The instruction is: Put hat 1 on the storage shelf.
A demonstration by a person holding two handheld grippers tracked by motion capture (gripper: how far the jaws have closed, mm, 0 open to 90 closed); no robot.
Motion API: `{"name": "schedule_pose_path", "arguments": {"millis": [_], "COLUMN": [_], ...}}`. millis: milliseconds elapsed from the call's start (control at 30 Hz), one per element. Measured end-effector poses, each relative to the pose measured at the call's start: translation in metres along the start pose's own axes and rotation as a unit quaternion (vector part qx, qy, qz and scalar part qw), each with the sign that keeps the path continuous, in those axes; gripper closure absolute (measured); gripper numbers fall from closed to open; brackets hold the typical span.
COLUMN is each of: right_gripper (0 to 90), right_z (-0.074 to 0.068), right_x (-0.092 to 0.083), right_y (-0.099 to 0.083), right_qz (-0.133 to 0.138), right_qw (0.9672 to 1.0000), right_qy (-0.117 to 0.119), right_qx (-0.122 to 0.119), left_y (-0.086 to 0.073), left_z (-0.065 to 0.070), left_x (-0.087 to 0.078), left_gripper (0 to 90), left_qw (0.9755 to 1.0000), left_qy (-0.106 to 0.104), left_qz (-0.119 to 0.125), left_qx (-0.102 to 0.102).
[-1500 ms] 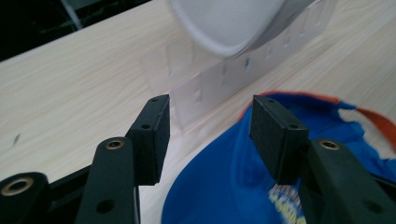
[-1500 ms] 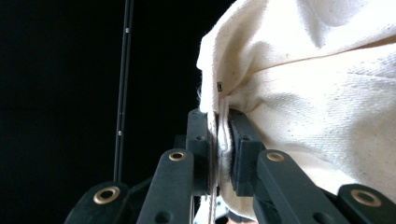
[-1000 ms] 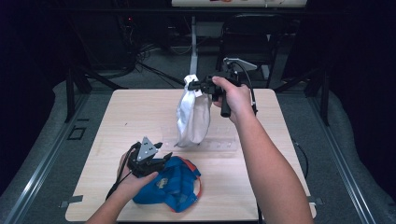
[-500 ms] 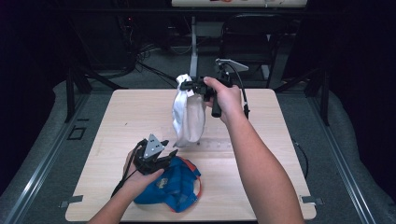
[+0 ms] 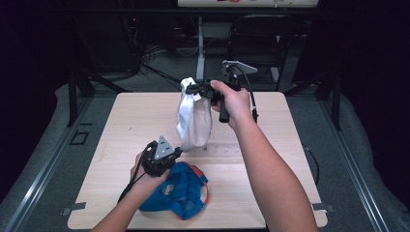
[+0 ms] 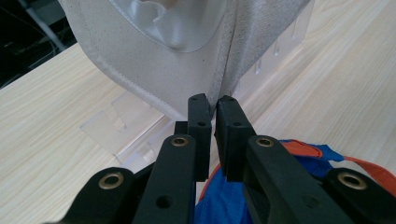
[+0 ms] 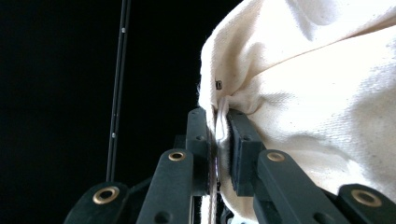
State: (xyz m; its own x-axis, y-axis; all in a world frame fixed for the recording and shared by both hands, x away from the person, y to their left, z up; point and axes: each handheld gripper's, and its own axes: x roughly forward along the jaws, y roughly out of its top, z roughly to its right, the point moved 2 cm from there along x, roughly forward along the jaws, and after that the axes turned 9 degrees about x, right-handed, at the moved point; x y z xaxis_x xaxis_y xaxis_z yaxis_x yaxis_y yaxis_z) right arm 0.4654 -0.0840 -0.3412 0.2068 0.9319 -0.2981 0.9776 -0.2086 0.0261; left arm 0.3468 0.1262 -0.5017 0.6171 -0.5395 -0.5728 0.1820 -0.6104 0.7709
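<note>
The right gripper (image 5: 193,89) pinches the white cloth bag (image 5: 193,123) by its top, dangling it above the table (image 5: 270,125). The left gripper (image 6: 212,105) has just been closing, apparently clamping the bag's lower seam. It looks soft, light and floppy, so hems seem the best hold.

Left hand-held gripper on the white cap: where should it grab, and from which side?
Probably the bottom edge of the white cap, coming from below on the person's side. The right hand-held gripper pinches its top, so it hangs over the table with the stitched lower hem free. The left hand-held gripper sits just below that hem, jaws just closed, apparently on nothing, above the blue cap.
</note>
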Motion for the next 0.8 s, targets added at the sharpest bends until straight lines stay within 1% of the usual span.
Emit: {"name": "schedule_pose_path", "arguments": {"millis": [33, 100, 167, 233, 400, 433, 500, 600, 633, 700, 733, 800], "right_gripper": [81.2, 81.3, 81.4, 81.4, 81.4, 81.4, 81.3, 81.1, 81.0, 80.8, 80.8, 80.8], "right_z": [-0.001, -0.002, -0.002, -0.001, 0.003, 0.004, 0.006, 0.01, 0.012, 0.013, 0.014, 0.016], "right_x": [0.0, -0.001, -0.001, -0.002, 0.001, 0.002, 0.004, 0.006, 0.007, 0.009, 0.009, 0.011], "right_y": [0.0, -0.001, -0.001, 0.0, 0.0, 0.0, 0.0, 0.001, 0.001, 0.001, 0.001, 0.0], "right_qz": [-0.001, -0.001, 0.0, 0.006, 0.005, 0.004, 0.002, 0.001, 0.0, 0.003, 0.0, 0.0], "right_qw": [1.0, 1.0, 1.0, 1.0, 1.0, 1.0, 1.0, 1.0, 0.9999, 0.9999, 0.9998, 0.9997], "right_qy": [0.002, 0.004, 0.002, -0.002, -0.007, -0.007, -0.008, -0.008, -0.011, -0.016, -0.02, -0.024], "right_qx": [-0.001, -0.004, -0.003, -0.004, -0.002, -0.002, 0.0, 0.003, 0.002, 0.004, 0.0, 0.0], "left_y": [-0.001, -0.002, -0.004, -0.006, -0.015, -0.017, -0.02, -0.024, -0.025, -0.028, -0.03, -0.033], "left_z": [-0.002, -0.005, -0.009, -0.012, -0.024, -0.025, -0.025, -0.022, -0.021, -0.021, -0.021, -0.022], "left_x": [0.0, 0.0, 0.0, 0.001, 0.002, 0.001, 0.0, 0.0, 0.0, 0.001, 0.001, 0.001], "left_gripper": [85.2, 85.2, 85.1, 85.1, 84.8, 84.9, 85.3, 85.6, 85.7, 85.7, 85.7, 85.7], "left_qw": [1.0, 0.9998, 0.9994, 0.9989, 0.9977, 0.9974, 0.9976, 0.9976, 0.9977, 0.997, 0.9967, 0.996], "left_qy": [-0.005, -0.016, -0.028, -0.038, -0.05, -0.051, -0.047, -0.042, -0.038, -0.039, -0.039, -0.036], "left_qz": [0.006, 0.014, 0.016, 0.021, 0.017, 0.016, 0.014, 0.014, 0.013, 0.01, 0.01, 0.009], "left_qx": [0.001, -0.004, -0.008, -0.018, -0.043, -0.047, -0.048, -0.053, -0.055, -0.066, -0.071, -0.082]}}
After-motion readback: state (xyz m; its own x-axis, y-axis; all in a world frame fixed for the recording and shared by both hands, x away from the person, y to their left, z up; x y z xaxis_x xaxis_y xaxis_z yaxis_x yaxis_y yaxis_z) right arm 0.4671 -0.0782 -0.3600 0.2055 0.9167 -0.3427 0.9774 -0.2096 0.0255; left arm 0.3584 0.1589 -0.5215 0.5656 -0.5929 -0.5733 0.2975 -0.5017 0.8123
